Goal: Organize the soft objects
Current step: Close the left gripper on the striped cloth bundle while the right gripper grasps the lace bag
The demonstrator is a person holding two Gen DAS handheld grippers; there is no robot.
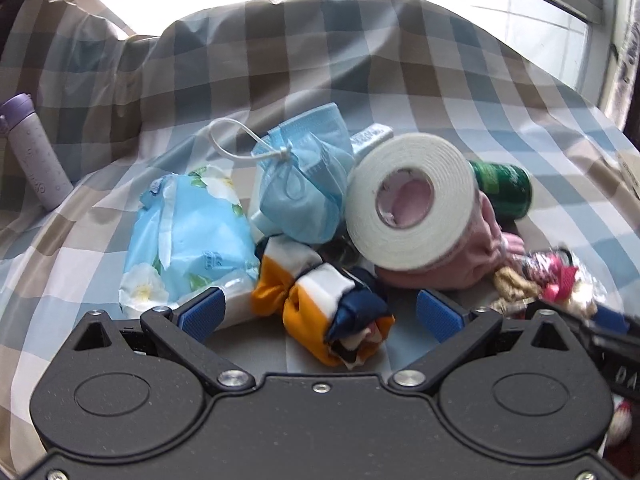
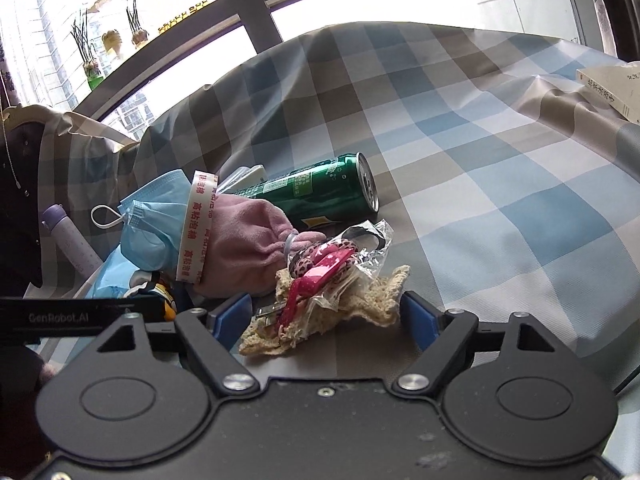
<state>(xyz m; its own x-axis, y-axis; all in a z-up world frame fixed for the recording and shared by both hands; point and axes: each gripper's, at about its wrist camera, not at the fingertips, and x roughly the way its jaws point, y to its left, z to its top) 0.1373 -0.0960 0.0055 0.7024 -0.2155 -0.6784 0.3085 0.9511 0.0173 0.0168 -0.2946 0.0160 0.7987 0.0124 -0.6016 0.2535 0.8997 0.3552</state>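
A pile of soft things lies on the checked cloth [image 1: 360, 64]. In the left wrist view my open left gripper [image 1: 320, 314] straddles a rolled orange, white and navy cloth [image 1: 320, 296]. Behind it lie a blue tissue pack [image 1: 188, 236], a blue face mask [image 1: 304, 184], a white foam tape roll [image 1: 412, 204] and a pink cloth [image 1: 472, 256]. In the right wrist view my open right gripper [image 2: 324, 316] straddles a cream crocheted piece [image 2: 360, 300] with a clear bag of pink hair clips [image 2: 332, 264] on it. The pink cloth [image 2: 244, 240] and mask [image 2: 152, 224] lie to its left.
A green can [image 2: 320, 192] lies on its side behind the pile. A purple bottle [image 1: 32, 152] stands at the left. A book [image 2: 616, 88] lies at the far right. A window runs along the back.
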